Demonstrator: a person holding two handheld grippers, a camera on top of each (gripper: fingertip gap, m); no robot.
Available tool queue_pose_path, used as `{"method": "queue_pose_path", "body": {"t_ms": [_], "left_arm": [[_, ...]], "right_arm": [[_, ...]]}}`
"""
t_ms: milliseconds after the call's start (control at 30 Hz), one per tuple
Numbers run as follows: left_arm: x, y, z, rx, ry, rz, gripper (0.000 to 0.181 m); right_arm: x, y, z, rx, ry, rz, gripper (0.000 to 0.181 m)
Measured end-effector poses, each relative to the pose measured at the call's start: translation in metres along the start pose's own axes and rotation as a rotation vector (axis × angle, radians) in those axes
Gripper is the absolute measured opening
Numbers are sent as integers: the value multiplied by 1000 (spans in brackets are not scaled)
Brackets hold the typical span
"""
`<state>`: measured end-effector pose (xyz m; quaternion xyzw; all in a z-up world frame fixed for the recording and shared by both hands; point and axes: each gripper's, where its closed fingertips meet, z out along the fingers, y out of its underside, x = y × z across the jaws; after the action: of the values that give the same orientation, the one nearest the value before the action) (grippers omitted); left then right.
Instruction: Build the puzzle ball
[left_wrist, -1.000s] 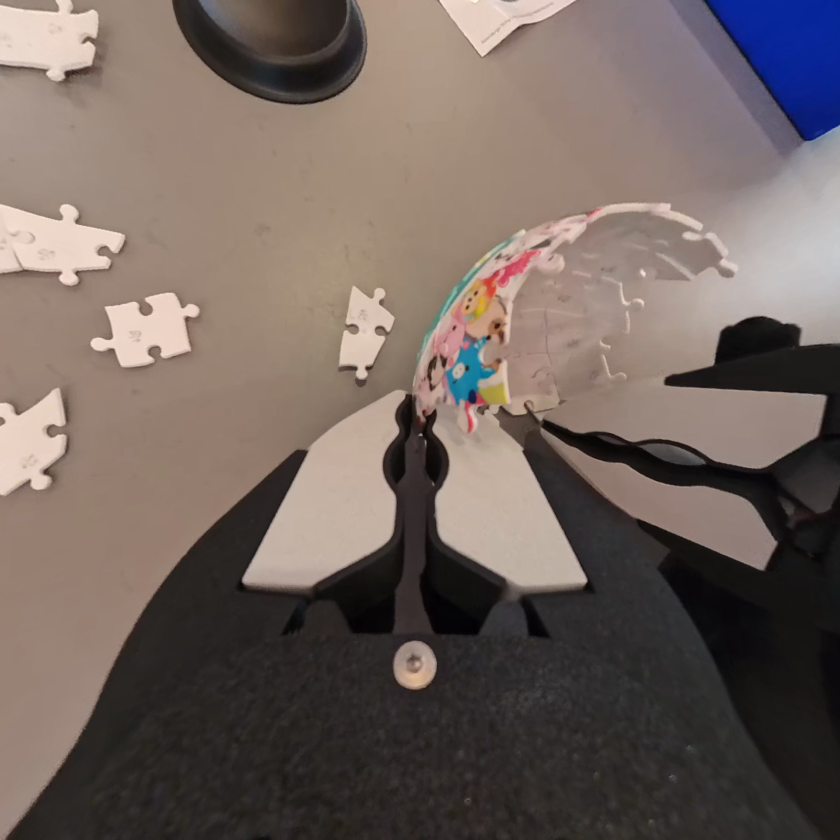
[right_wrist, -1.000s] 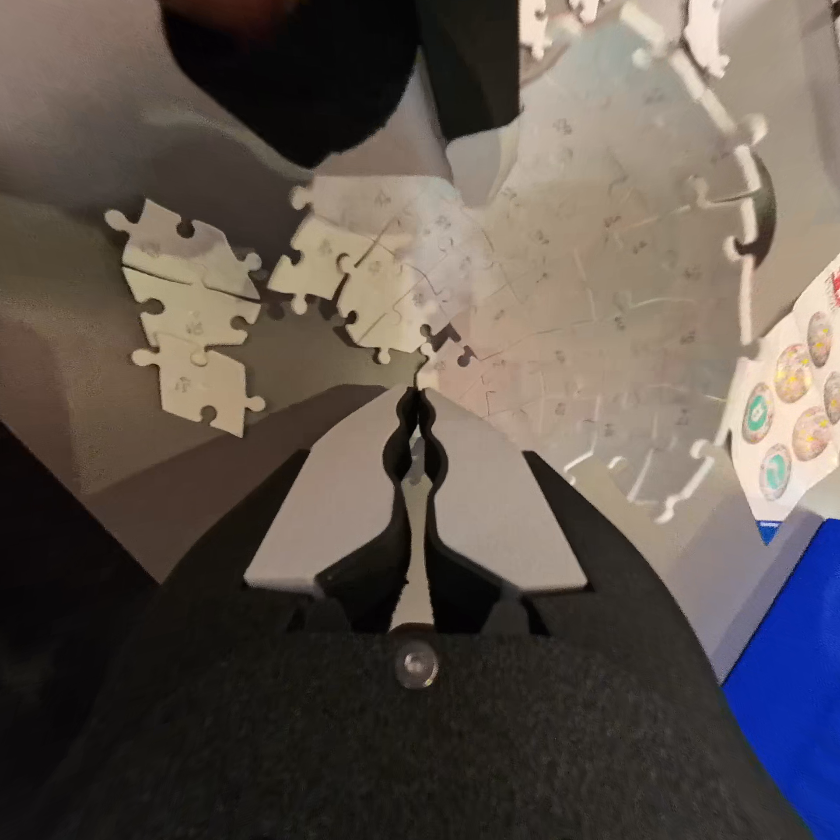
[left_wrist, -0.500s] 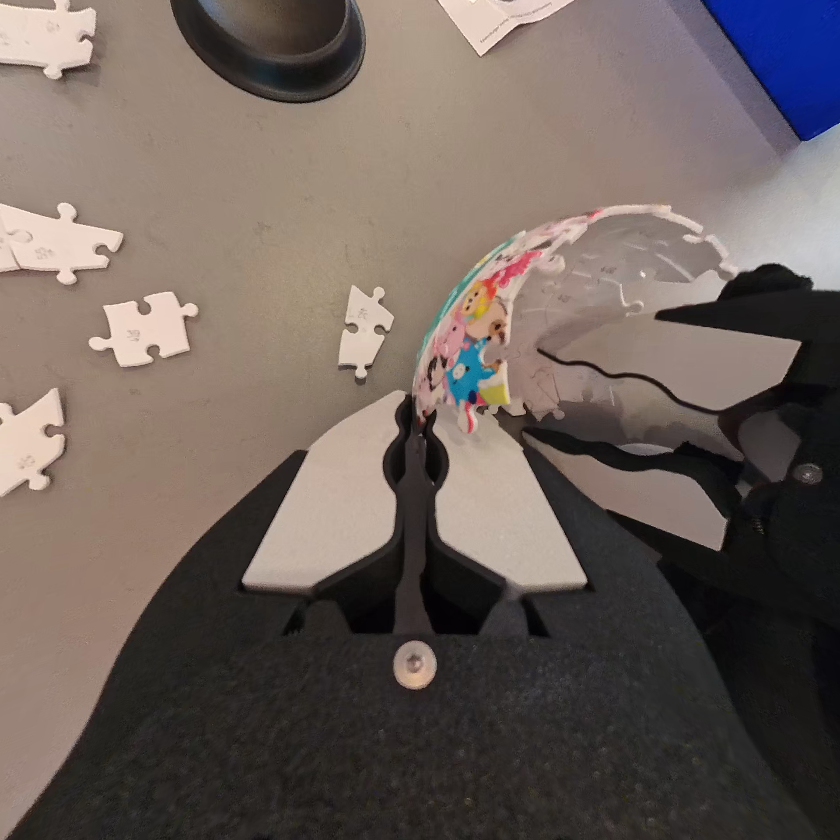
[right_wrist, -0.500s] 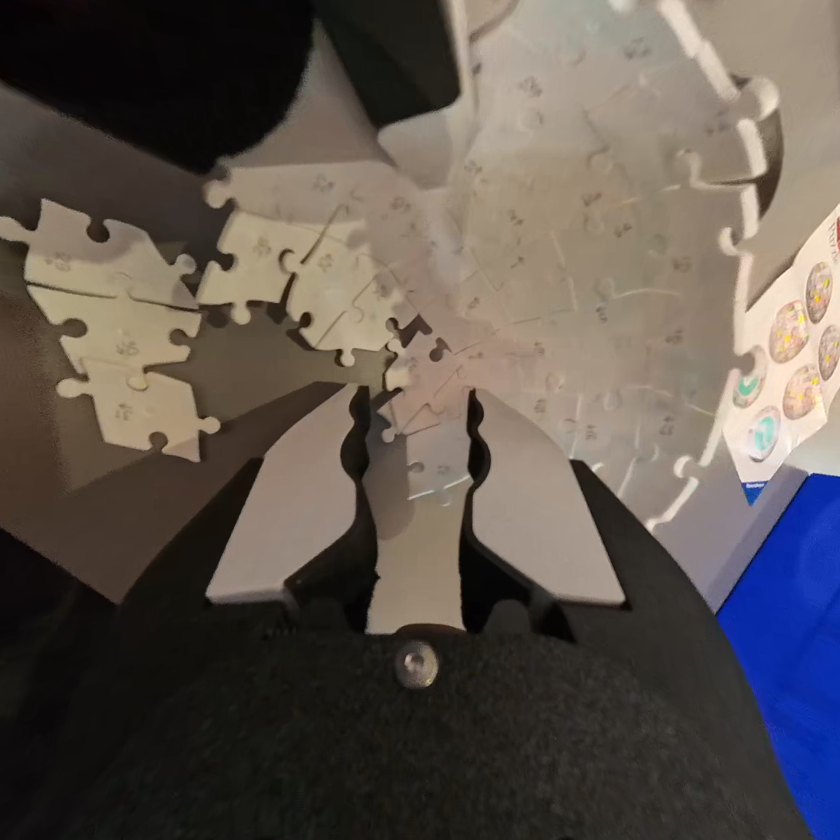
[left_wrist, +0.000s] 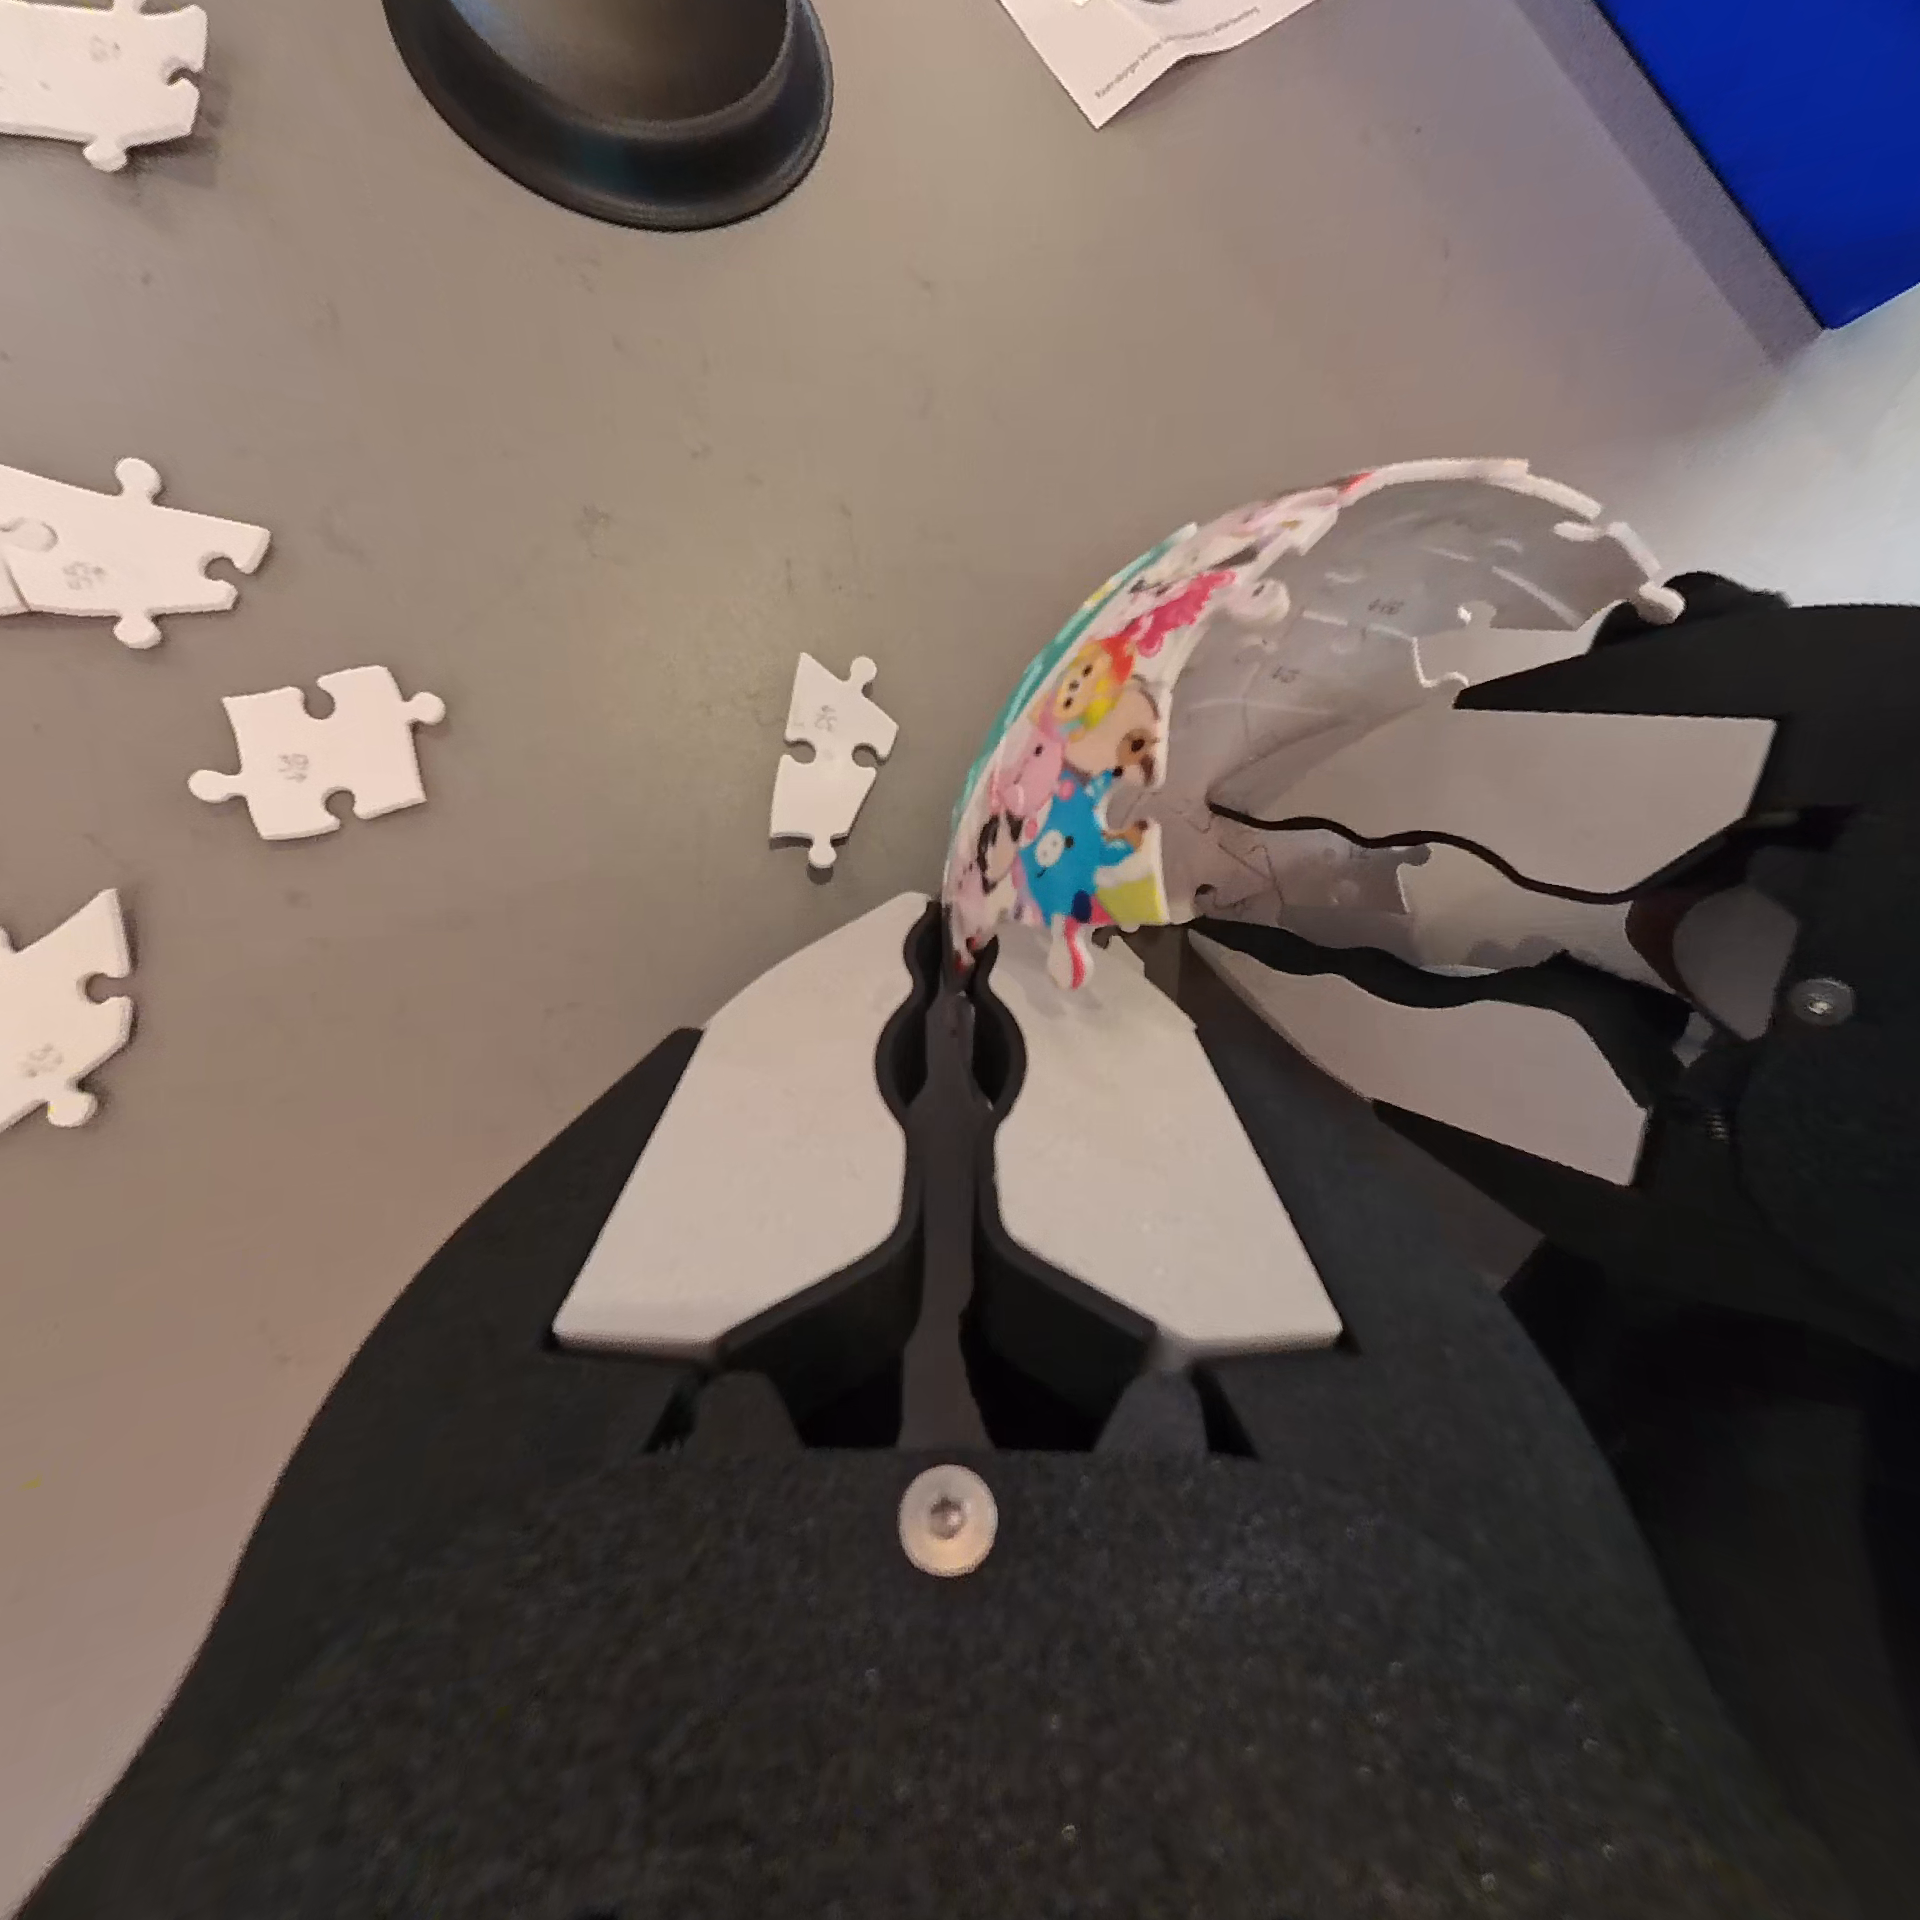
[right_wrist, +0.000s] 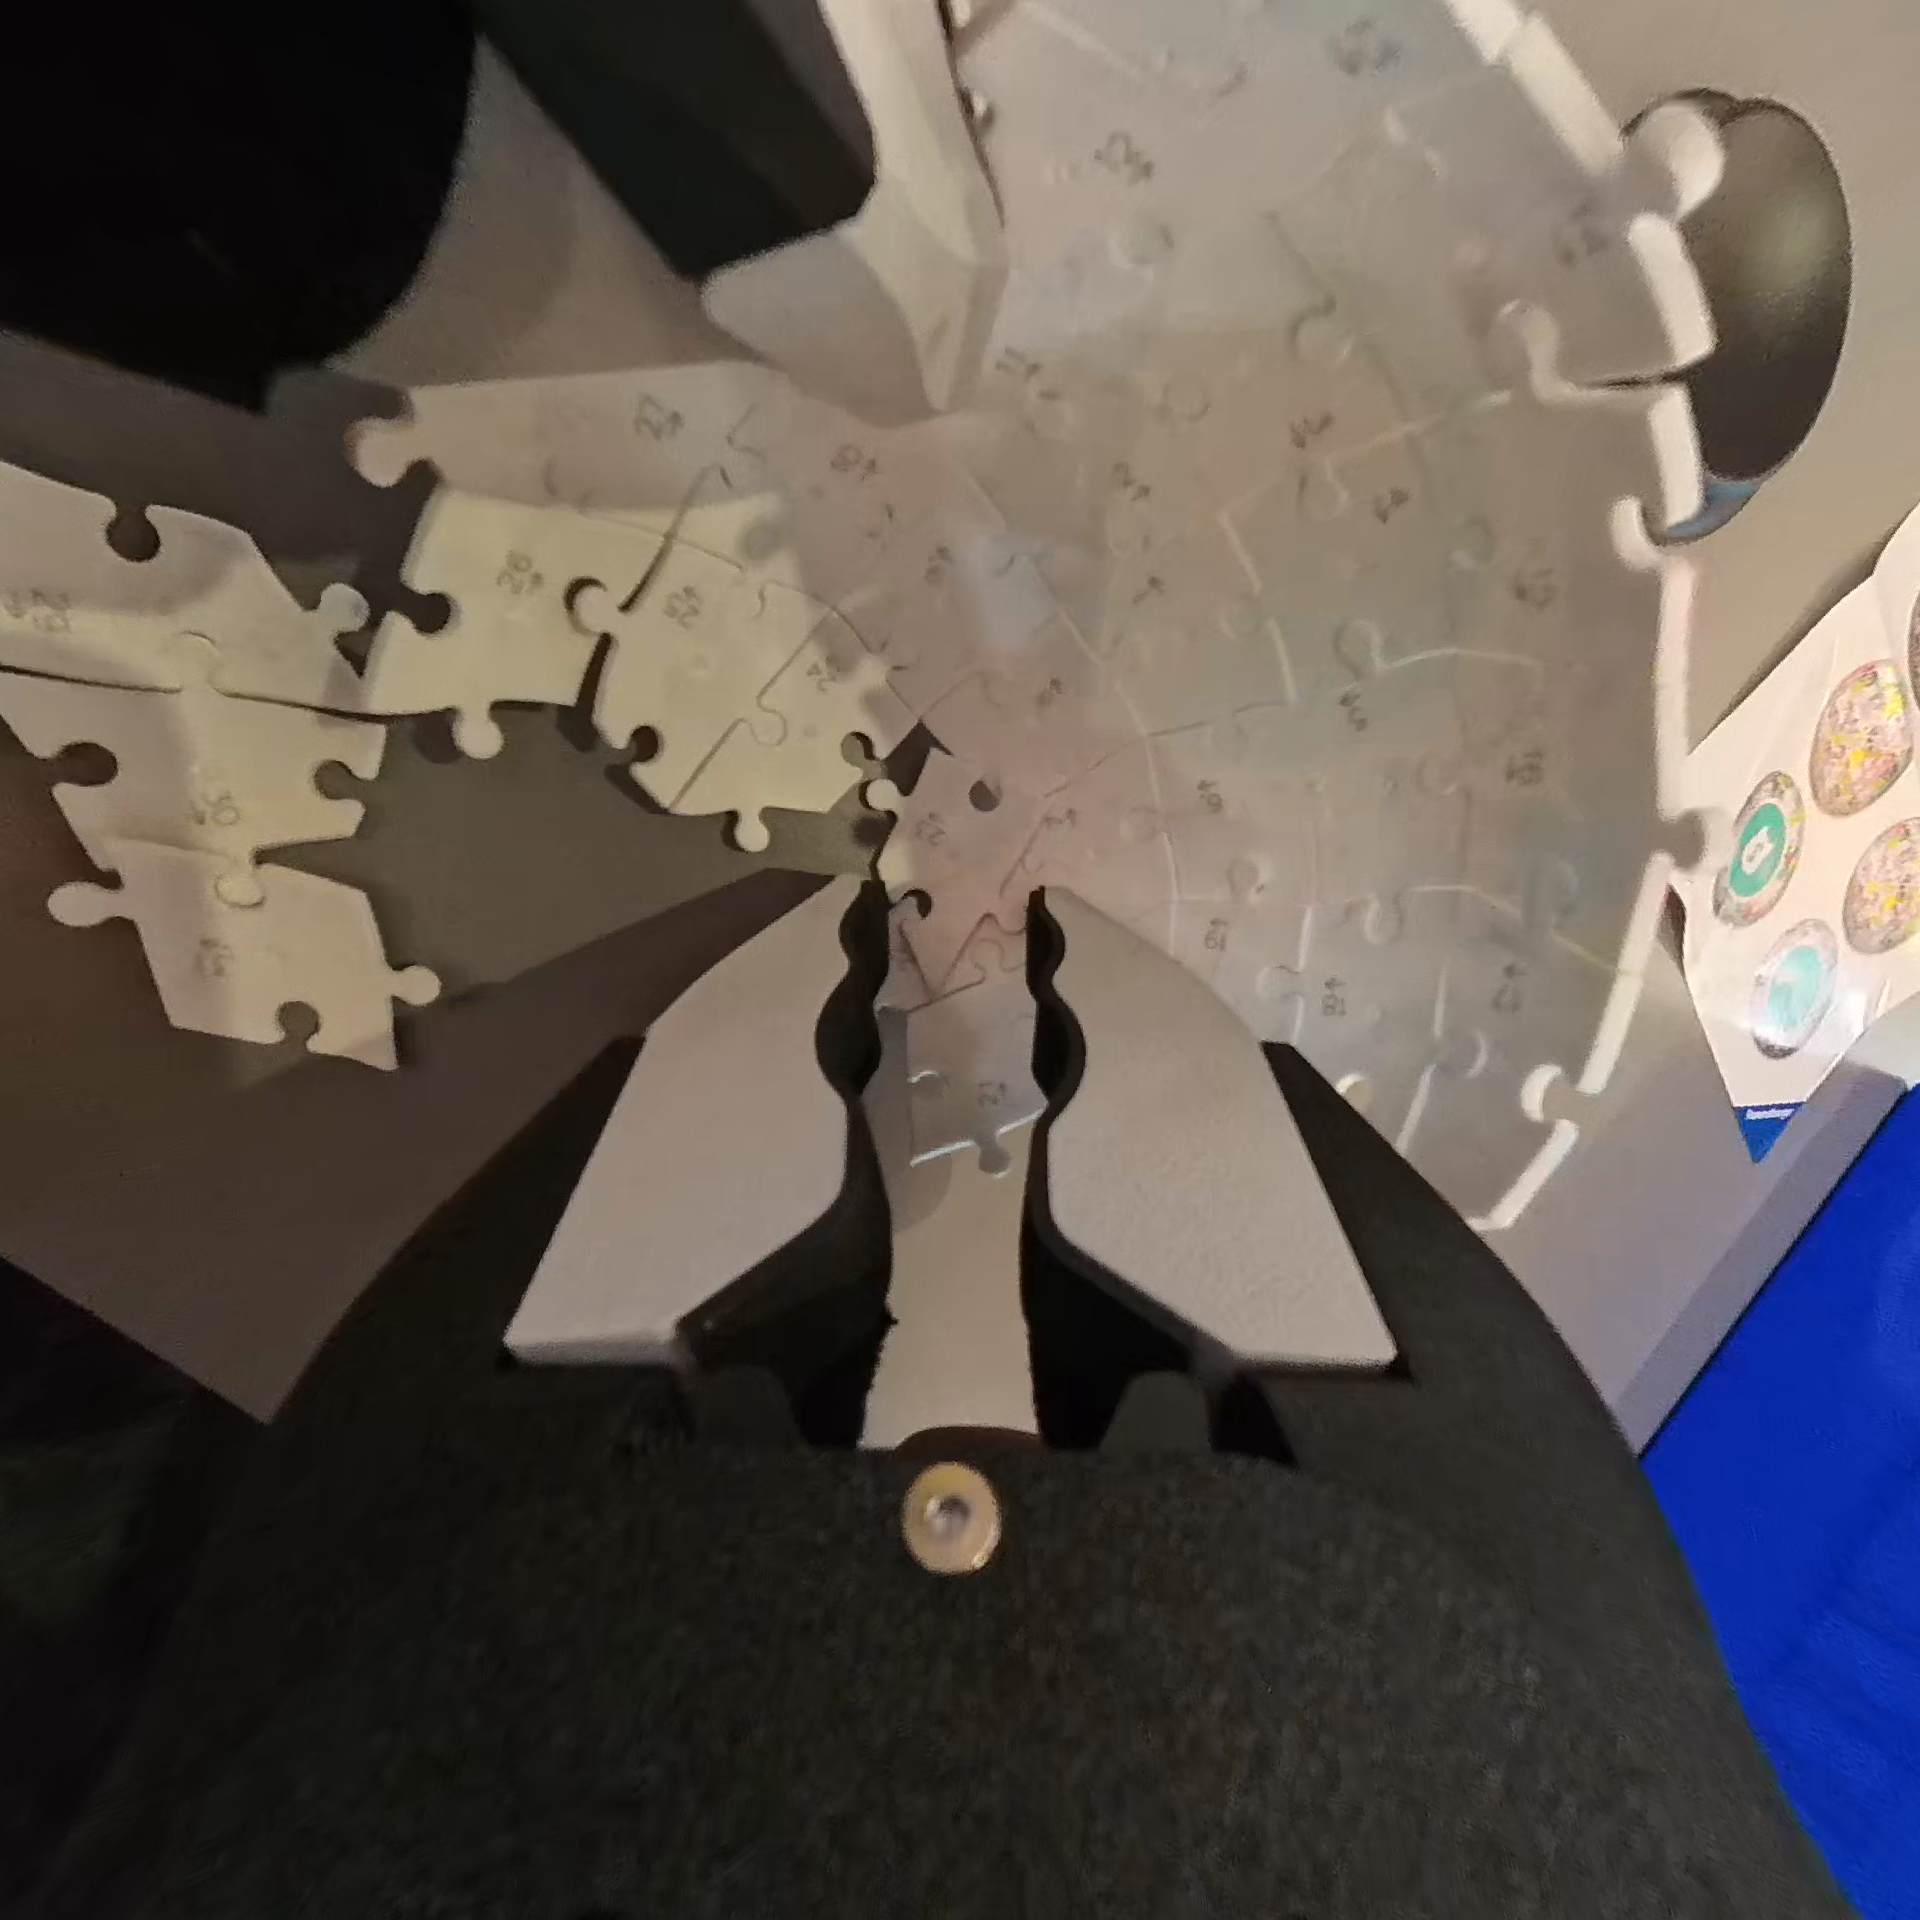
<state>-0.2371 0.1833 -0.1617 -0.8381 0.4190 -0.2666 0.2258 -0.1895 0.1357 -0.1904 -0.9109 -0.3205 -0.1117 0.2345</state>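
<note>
Your left gripper (left_wrist: 961, 951) is pinching the lower edge of the shell (left_wrist: 1081, 769), holding it just above the table (left_wrist: 623, 416). Your right gripper (right_wrist: 951, 904) is gaping inside it, gripping nothing.

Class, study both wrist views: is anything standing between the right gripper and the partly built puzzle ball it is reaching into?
Nothing visible does. The right gripper is open, and its fingers already reach inside the puzzle ball, straddling the shell's lower edge. The left gripper is shut on the ball's rim from the other side, out of the way.

right tongs (right_wrist: 956, 904) | opened, moved seemingly deeper into puzzle ball (right_wrist: 1299, 623)
</note>
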Motion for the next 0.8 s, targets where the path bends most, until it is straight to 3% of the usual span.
{"method": "queue_pose_path", "body": {"t_ms": [533,800], "left_arm": [[1,0,0,-1,-1,-9,3],[1,0,0,0,-4,-7,3]], "right_arm": [[-6,-7,-9,74,-47,128,25],[-8,-5,-2,24,-36,173,25]]}}
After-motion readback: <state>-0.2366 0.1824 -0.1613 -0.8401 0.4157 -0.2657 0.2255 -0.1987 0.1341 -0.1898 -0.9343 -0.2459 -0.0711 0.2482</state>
